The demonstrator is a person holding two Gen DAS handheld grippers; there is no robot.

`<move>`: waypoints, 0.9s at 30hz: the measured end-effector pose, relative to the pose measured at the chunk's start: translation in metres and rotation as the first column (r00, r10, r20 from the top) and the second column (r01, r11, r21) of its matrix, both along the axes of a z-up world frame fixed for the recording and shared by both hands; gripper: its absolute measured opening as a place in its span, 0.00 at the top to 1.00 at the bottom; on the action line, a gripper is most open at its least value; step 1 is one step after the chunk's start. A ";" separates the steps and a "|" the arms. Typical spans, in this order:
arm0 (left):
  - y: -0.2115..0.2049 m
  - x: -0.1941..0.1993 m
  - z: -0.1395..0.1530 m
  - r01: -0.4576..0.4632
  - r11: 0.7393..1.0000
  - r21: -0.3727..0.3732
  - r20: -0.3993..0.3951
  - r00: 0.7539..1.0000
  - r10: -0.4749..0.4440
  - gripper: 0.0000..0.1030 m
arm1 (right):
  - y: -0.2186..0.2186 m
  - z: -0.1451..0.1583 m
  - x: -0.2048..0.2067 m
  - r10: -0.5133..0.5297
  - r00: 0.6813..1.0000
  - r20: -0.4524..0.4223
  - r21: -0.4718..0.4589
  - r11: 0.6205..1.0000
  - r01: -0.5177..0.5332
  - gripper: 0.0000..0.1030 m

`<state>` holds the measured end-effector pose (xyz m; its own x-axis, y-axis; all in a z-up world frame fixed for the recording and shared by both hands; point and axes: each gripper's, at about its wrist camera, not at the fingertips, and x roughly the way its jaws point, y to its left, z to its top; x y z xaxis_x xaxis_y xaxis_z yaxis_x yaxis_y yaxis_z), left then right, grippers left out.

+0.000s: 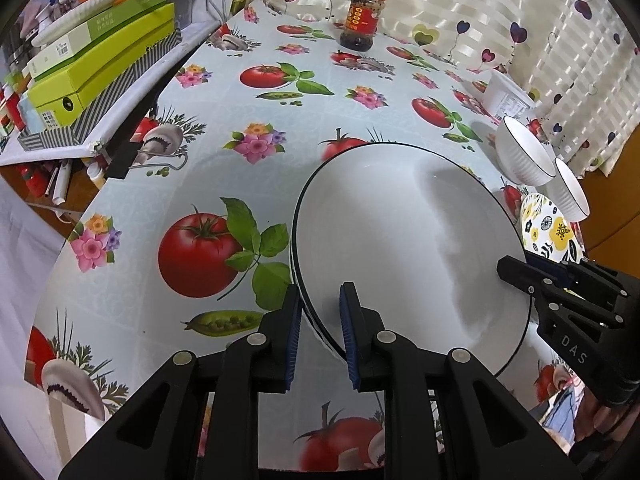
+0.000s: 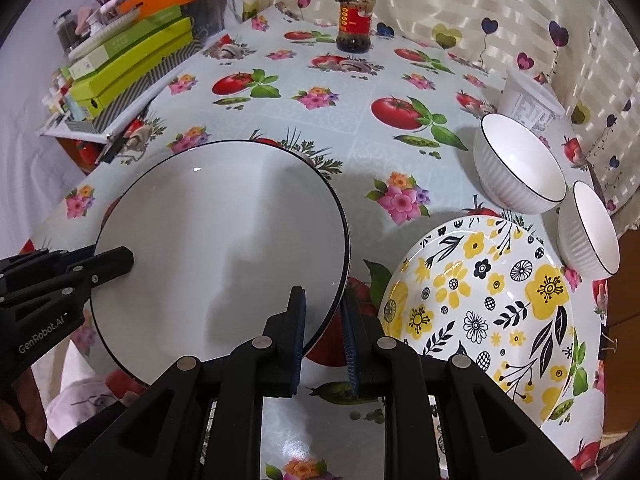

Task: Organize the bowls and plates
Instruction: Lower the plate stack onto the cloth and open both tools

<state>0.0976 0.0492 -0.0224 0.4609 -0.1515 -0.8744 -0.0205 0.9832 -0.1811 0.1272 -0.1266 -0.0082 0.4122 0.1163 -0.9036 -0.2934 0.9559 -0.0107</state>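
Observation:
A large white plate (image 1: 400,240) with a dark rim is held above the table, tilted; it also shows in the right wrist view (image 2: 216,248). My left gripper (image 1: 320,320) is shut on its left rim. My right gripper (image 2: 324,328) is shut on its right rim. The right gripper shows in the left wrist view (image 1: 516,272), the left gripper in the right wrist view (image 2: 116,262). A yellow-flowered plate (image 2: 480,312) lies on the table to the right. Two white ribbed bowls (image 2: 516,164) (image 2: 588,232) stand behind it.
A sauce jar (image 2: 355,20) stands at the back of the tomato-print tablecloth (image 2: 280,112). A white tub (image 2: 528,100) stands at the back right by the curtain. Stacked green boxes (image 1: 100,60) sit on a shelf to the left.

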 end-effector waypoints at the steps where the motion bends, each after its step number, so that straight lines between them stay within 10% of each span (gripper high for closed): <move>1: 0.000 0.000 0.000 0.000 1.000 -0.001 0.002 1.000 0.000 0.80 | 0.000 0.000 0.000 0.003 1.000 0.007 -0.001 1.000 -0.003 0.82; 27: -0.002 -0.004 0.045 0.072 0.997 -0.040 0.164 0.984 -0.065 0.77 | -0.051 0.043 -0.022 -0.025 0.995 0.092 0.202 0.979 0.006 0.63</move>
